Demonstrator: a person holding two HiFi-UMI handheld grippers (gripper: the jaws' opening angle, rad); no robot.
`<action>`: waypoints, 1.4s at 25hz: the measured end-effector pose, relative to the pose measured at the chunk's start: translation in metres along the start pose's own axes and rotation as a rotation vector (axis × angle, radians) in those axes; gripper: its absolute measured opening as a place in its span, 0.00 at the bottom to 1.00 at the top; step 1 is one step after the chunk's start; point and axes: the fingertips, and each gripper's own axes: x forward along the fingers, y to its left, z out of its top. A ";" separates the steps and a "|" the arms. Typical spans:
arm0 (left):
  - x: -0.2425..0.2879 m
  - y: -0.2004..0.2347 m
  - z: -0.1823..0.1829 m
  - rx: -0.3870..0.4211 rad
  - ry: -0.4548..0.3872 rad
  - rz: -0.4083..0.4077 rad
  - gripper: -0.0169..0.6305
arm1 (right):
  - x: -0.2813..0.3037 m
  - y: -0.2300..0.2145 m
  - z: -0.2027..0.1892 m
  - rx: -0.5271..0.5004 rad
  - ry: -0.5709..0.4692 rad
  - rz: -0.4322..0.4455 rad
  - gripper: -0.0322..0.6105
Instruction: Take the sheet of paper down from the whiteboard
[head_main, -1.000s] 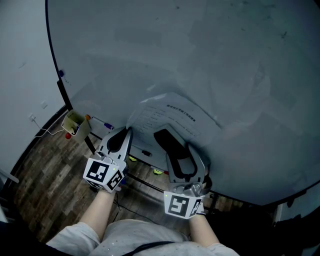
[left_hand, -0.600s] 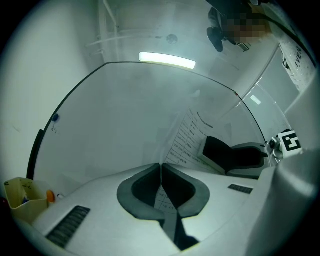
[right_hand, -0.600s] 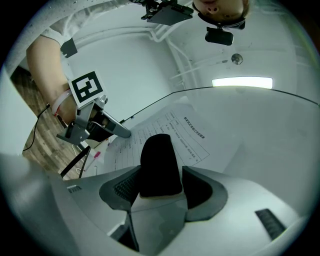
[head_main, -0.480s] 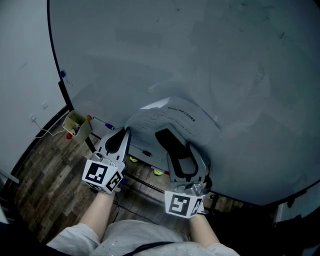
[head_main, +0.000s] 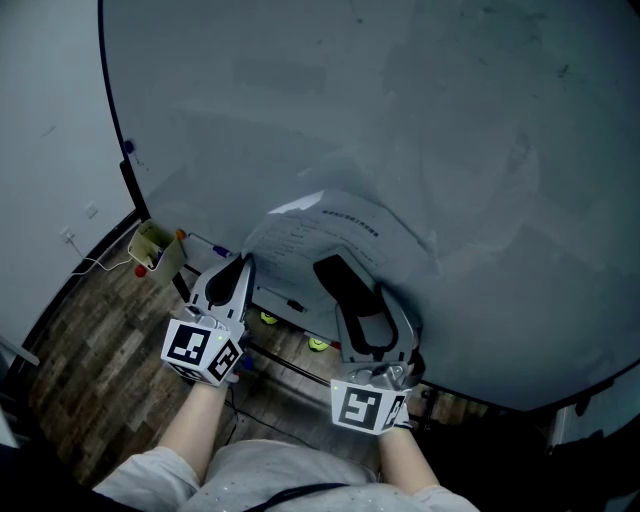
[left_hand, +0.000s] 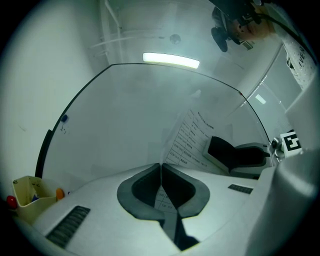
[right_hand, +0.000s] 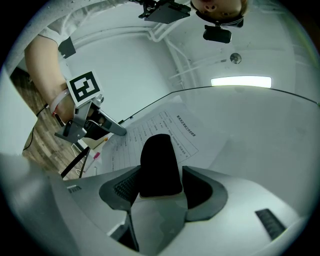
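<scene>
The left gripper (head_main: 244, 265) is pinching the left edge of the sheet of paper (head_main: 340, 235), a white printed form that is curling away from the whiteboard (head_main: 400, 120) on that side. The right gripper (head_main: 340, 278) is clamping a black block (right_hand: 159, 160), which is lying over the sheet's lower part, low on the whiteboard.

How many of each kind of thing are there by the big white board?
Whiteboard: 1
Sheet of paper: 1
Hand-held grippers, left and right: 2
Black block: 1
Yellow cup: 1
Total: 6
</scene>
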 end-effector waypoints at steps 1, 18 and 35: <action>0.000 0.000 -0.002 -0.002 0.003 0.005 0.06 | -0.001 -0.001 -0.002 0.002 0.001 0.000 0.46; 0.005 0.002 -0.012 0.018 0.009 0.063 0.06 | 0.000 -0.012 -0.025 0.024 0.016 -0.010 0.46; 0.000 0.003 -0.010 0.024 0.005 0.092 0.06 | 0.000 -0.013 -0.027 0.027 0.012 -0.014 0.46</action>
